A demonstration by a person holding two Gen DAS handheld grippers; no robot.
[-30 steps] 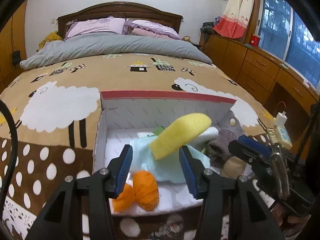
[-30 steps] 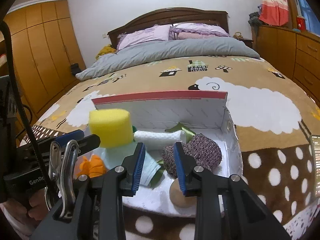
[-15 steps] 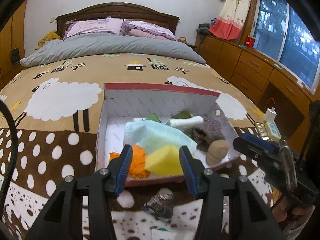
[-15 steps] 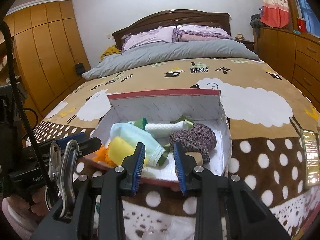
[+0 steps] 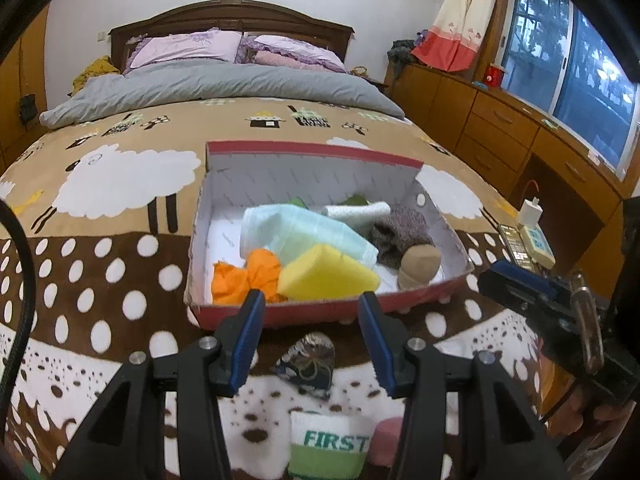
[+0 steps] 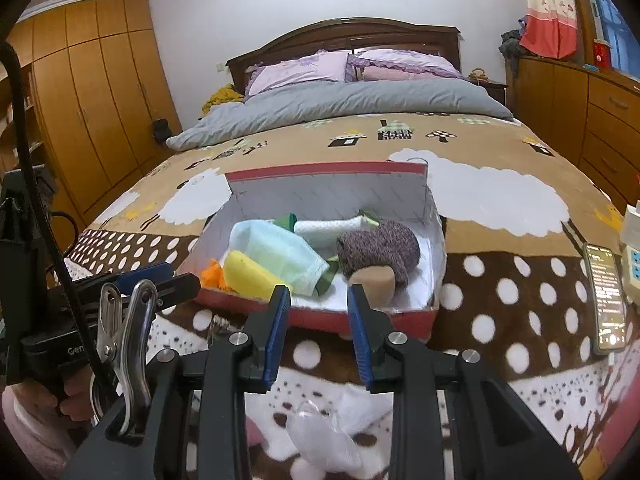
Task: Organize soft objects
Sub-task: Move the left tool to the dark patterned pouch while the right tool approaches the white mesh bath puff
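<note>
A white box with a red rim (image 5: 316,152) (image 6: 328,170) lies on the bed cover. It holds a yellow sponge (image 5: 326,274) (image 6: 252,276), an orange cloth (image 5: 246,276), a pale blue cloth (image 5: 304,232) (image 6: 276,250), a white roll (image 5: 358,212), a purple-brown knit piece (image 6: 378,246) and a beige piece (image 5: 420,264). My left gripper (image 5: 311,308) hangs open and empty, just short of the box's near wall. My right gripper (image 6: 318,304) is also open and empty before that wall. Each gripper shows at the edge of the other's view.
On the cover in front of the box lie a dark patterned pouch (image 5: 308,360), a white and green item marked FIRST (image 5: 328,444), a pink item (image 5: 384,440) and a clear plastic piece (image 6: 320,436). A phone (image 6: 606,296) and a power strip (image 5: 538,242) lie at the right.
The yellow sponge, up between the left fingers a second ago, now lies in the box's near part. Both grippers have drawn back from the box, bringing the items in front into view.
</note>
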